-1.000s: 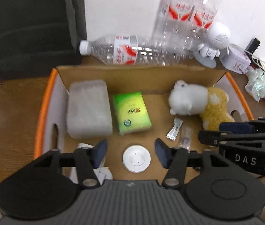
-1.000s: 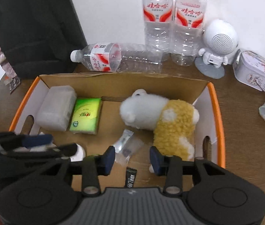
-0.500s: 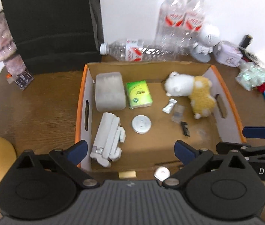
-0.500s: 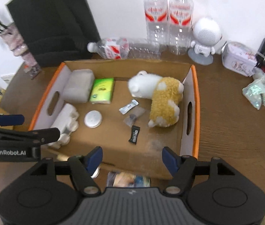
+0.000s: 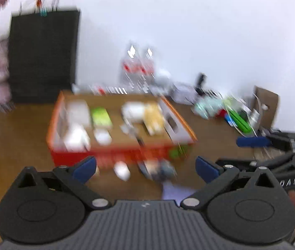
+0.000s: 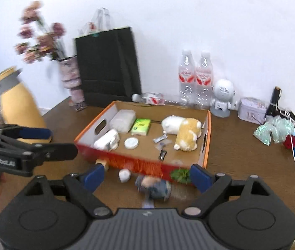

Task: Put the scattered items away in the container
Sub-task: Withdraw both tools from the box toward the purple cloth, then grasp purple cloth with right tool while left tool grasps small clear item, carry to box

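An orange-rimmed cardboard box [image 6: 206, 137] sits on the wooden table; the left wrist view shows it blurred [image 5: 180, 120]. In it lie a white-and-yellow plush toy [image 6: 183, 130], a green tissue pack [image 6: 141, 126], a white block [image 6: 123, 119], a white folded thing [image 6: 107, 140], a white round lid [image 6: 131, 143] and small sachets [image 6: 160, 139]. In front of the box lie a small white cap [image 6: 124, 174] and a blue-and-tan item [image 6: 155, 187]. My right gripper [image 6: 147, 177] is open and empty above these. My left gripper [image 5: 145, 168] is open and empty.
Water bottles [image 6: 195, 81], a white robot speaker [image 6: 222, 98], a tin [image 6: 251, 110] and a black bag [image 6: 107, 66] stand behind the box. A vase of flowers [image 6: 72, 79] and a yellow flask [image 6: 20, 106] are at the left. Clutter and cables [image 6: 289, 133] lie right.
Both grippers have pulled back and up from the box, and the views have widened. Both sets of jaws have opened wider since one second ago. The left wrist view is now blurred.
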